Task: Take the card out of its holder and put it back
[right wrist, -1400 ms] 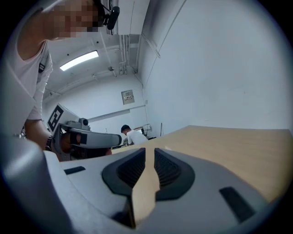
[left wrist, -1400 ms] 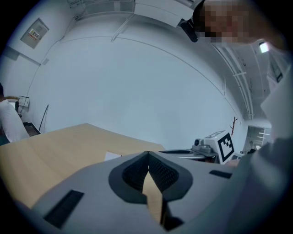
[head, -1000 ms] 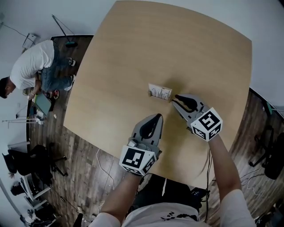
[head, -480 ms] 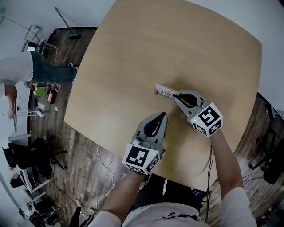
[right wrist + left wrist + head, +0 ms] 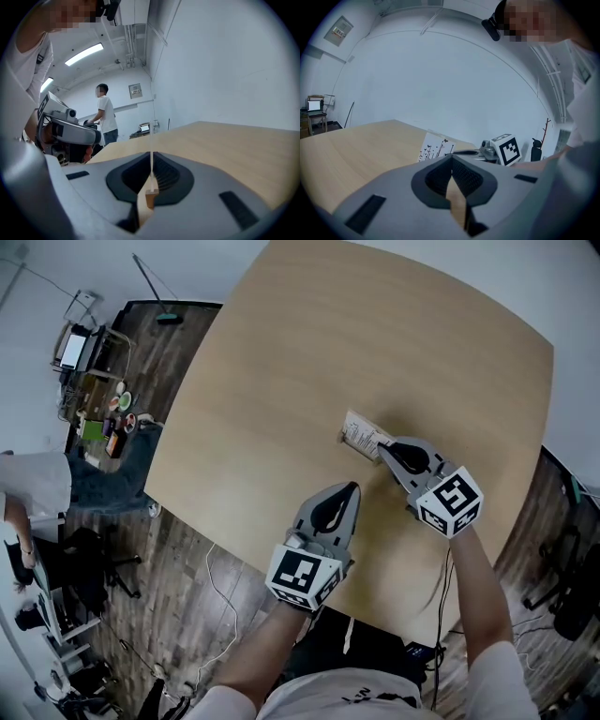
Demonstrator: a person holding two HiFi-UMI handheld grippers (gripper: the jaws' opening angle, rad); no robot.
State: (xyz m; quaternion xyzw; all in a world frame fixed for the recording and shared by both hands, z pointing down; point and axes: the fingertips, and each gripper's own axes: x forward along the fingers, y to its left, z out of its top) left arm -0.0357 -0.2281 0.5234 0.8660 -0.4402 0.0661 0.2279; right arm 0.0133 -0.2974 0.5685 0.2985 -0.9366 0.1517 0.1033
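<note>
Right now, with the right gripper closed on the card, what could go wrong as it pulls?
1. The small wooden holder is unsecured: the left gripper is shut and apart from it, so the holder may lift or tip with the card.
2. The right gripper appears to pinch the thin card near one end, so it could bend or slip out when pulled.

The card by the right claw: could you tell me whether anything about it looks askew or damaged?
Nothing stands out. The card stands upright and unbent in its wooden holder on the table, with the right claw closed on one edge.
</note>
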